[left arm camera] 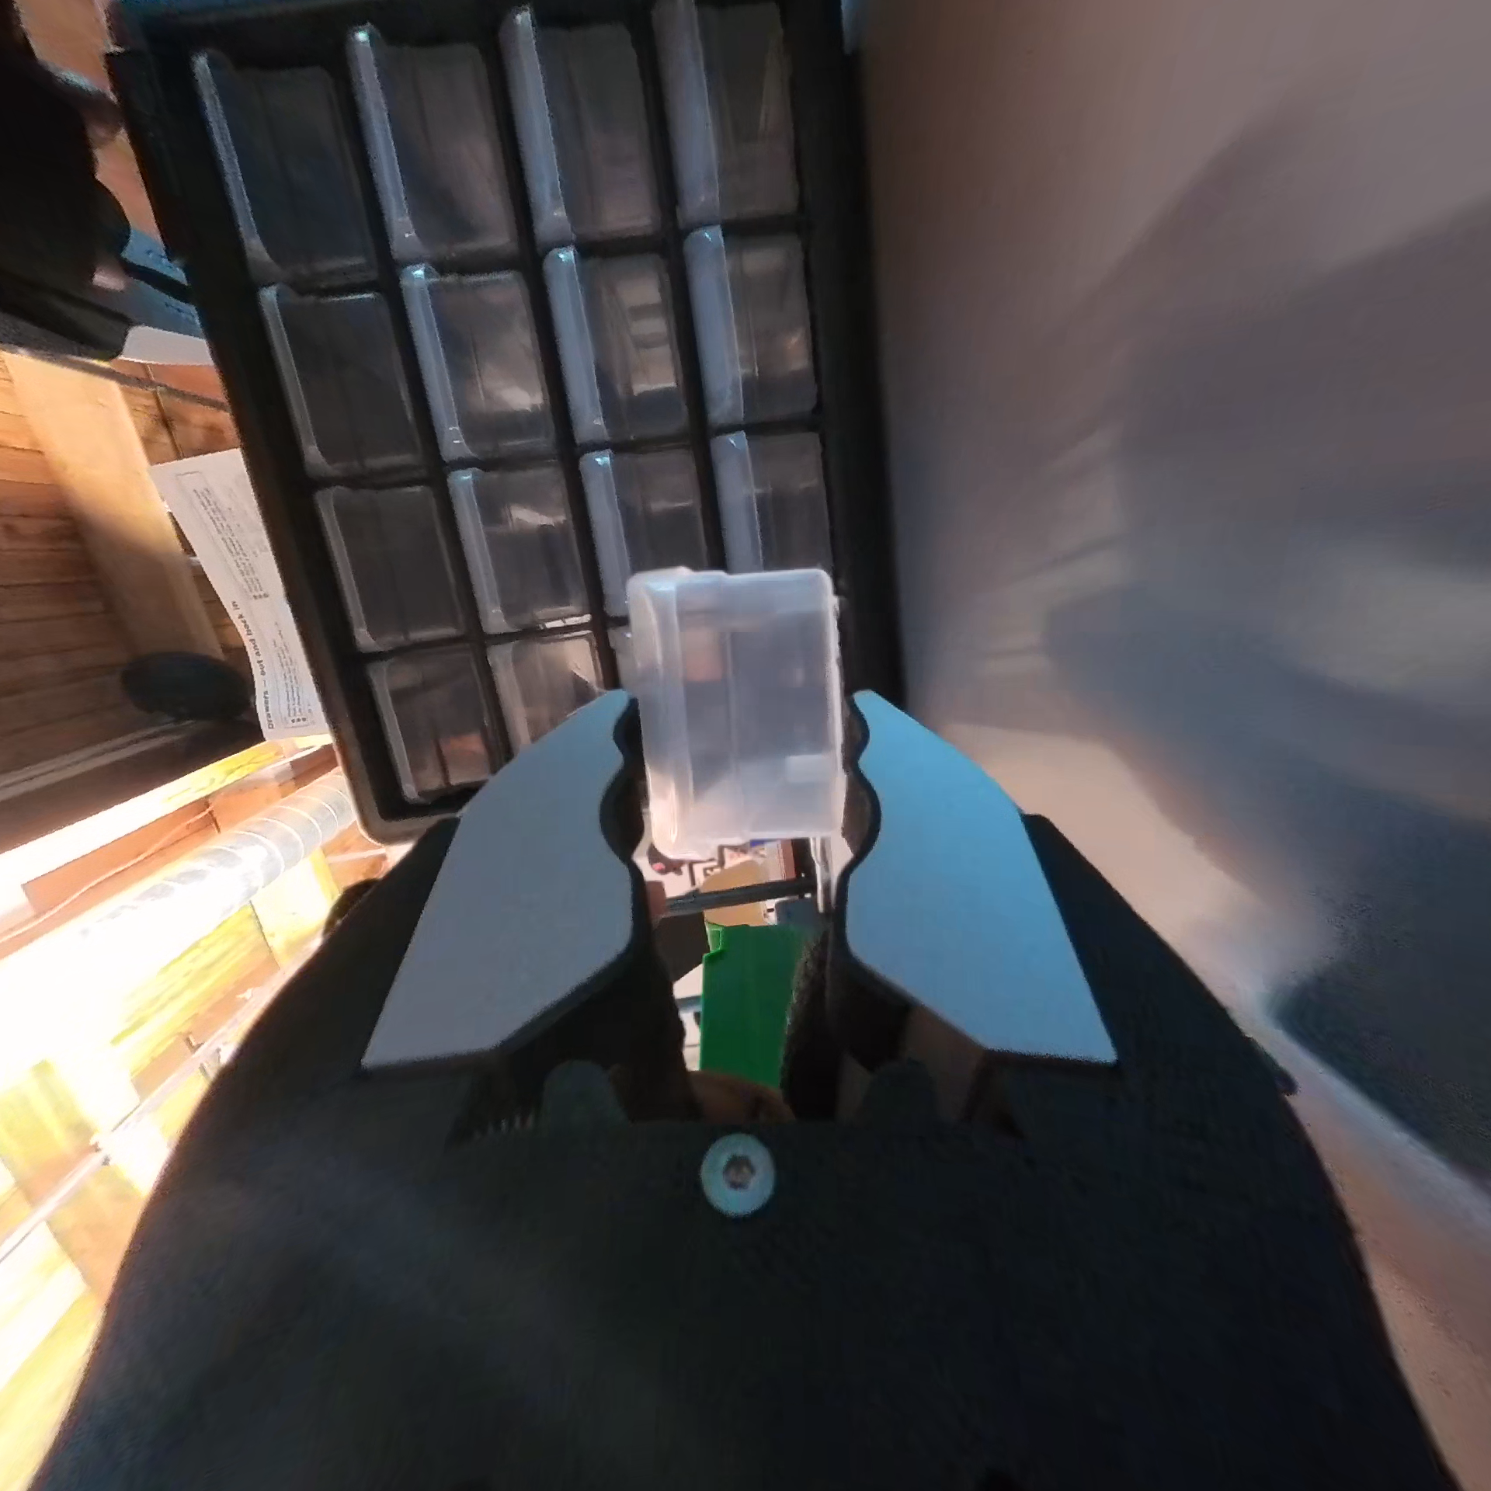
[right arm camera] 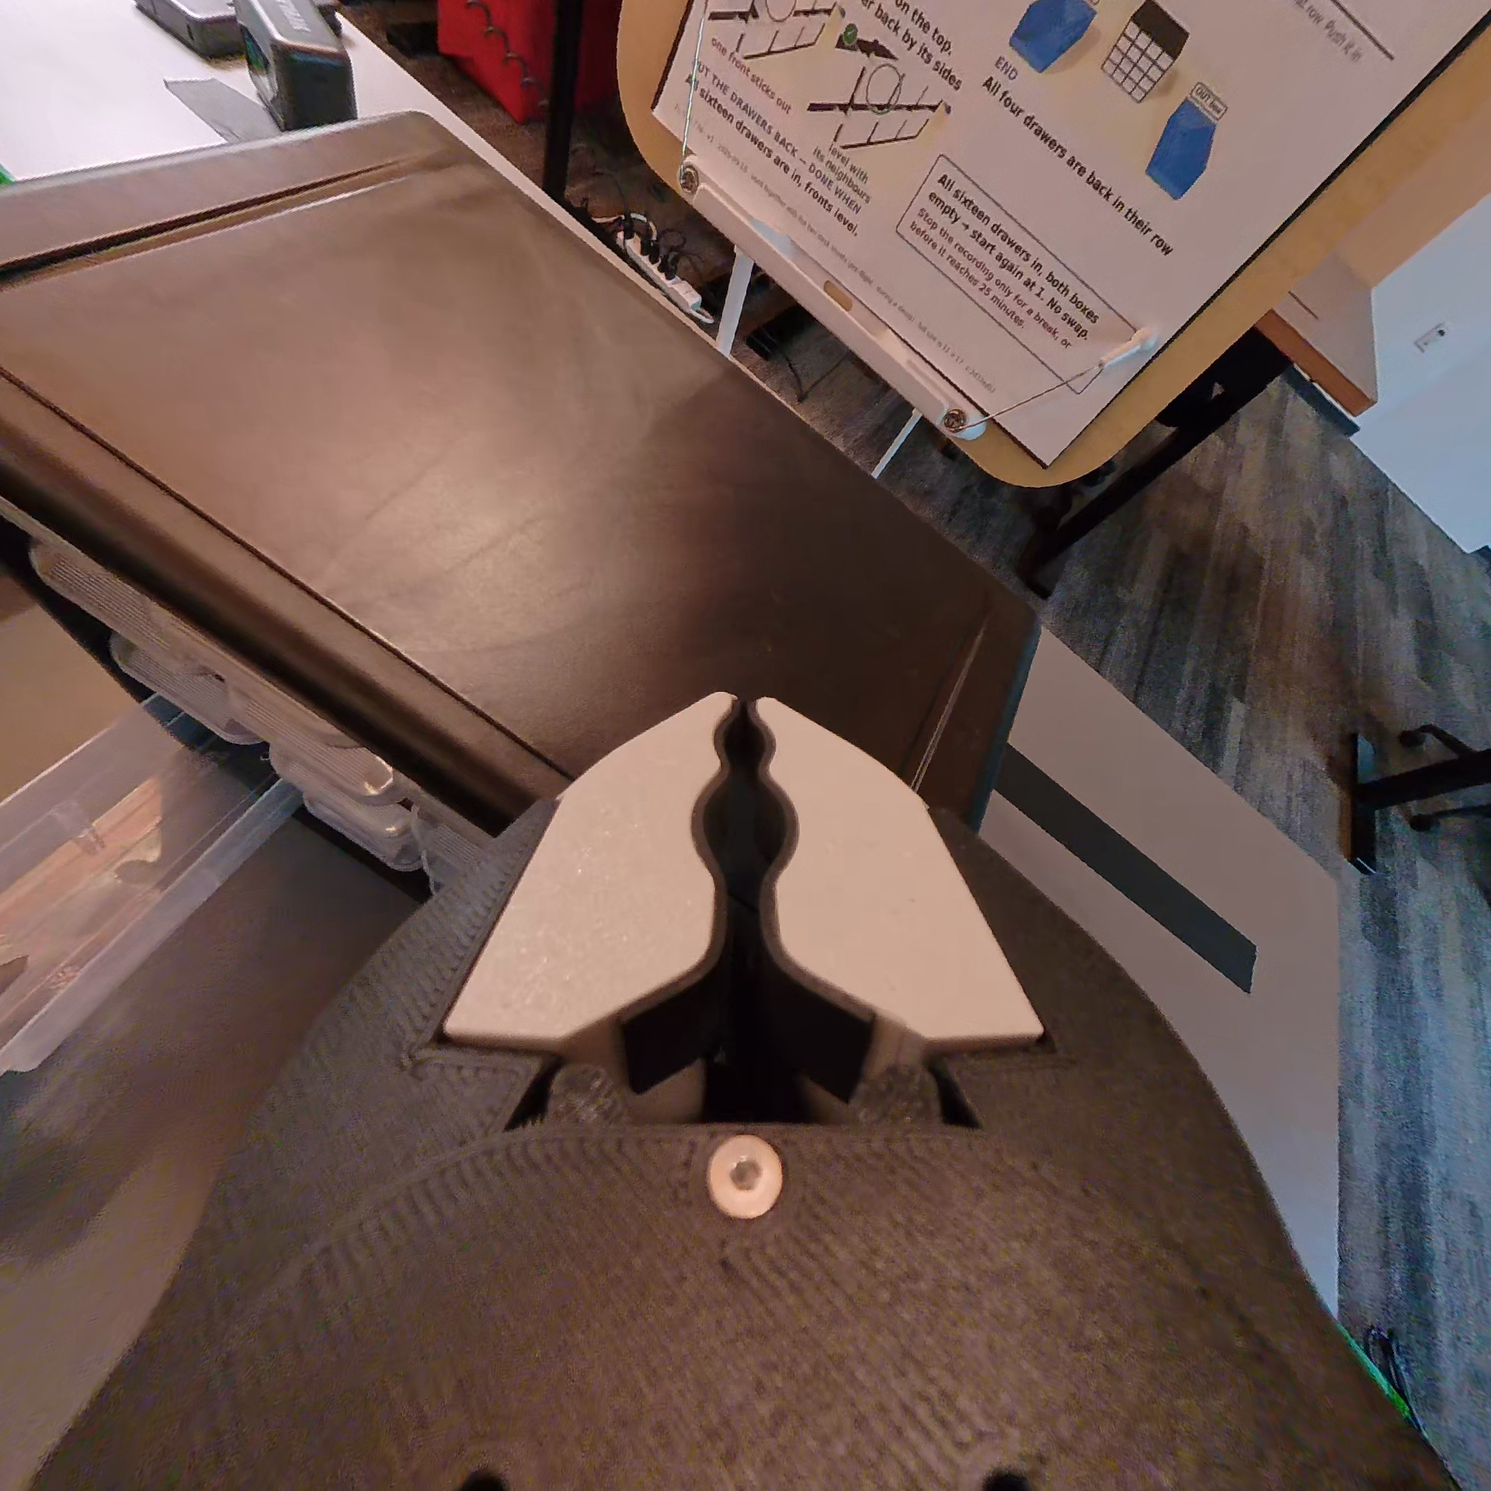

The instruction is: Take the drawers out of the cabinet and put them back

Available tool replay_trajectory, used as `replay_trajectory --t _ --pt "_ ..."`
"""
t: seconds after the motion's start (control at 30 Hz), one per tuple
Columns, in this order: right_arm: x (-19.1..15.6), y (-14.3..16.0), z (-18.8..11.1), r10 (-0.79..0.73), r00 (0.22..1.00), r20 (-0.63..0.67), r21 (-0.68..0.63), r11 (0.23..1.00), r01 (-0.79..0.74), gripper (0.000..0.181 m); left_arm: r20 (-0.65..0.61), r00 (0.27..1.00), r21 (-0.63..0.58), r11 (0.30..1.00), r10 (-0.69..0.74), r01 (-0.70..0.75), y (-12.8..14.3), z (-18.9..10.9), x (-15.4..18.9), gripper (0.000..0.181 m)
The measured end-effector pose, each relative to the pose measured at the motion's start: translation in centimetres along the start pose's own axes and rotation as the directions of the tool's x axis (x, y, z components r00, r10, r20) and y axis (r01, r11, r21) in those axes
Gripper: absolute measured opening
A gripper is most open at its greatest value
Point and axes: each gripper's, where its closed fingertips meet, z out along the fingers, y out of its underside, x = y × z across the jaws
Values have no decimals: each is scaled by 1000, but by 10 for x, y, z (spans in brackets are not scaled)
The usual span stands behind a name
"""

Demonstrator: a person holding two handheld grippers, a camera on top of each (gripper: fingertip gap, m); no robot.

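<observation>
In the left wrist view, rolled sideways, the black cabinet [left arm camera: 266, 452] fills the upper left with a grid of clear drawers in their slots [left arm camera: 476, 363]. My left gripper [left arm camera: 738, 718] is shut on one clear plastic drawer [left arm camera: 738, 702], held by its sides in front of the cabinet's near corner. In the right wrist view my right gripper [right arm camera: 746, 710] is shut and empty, resting over the cabinet's dark flat top [right arm camera: 452, 452]. Clear drawer fronts [right arm camera: 339, 774] show along the cabinet's left edge.
A pale table surface [left arm camera: 1170, 403] lies to the right of the cabinet in the left wrist view. A clear plastic bin [right arm camera: 105, 879] sits at the left. An instruction board on a stand [right arm camera: 1008, 202] stands beyond the table over grey carpet [right arm camera: 1331, 645].
</observation>
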Motion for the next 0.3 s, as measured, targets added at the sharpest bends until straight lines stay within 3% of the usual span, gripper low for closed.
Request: replay_trajectory --t 0.03,0.3 --pt "0 0 0 -3 1000 -1 1 1000 3 1 0 1000 -9 1000 6 -6 2 -1 2 47" --pt "0 0 0 -1 1000 2 9 1000 1 1 -106 992 -64 996 -63 57 21 3 22 44"
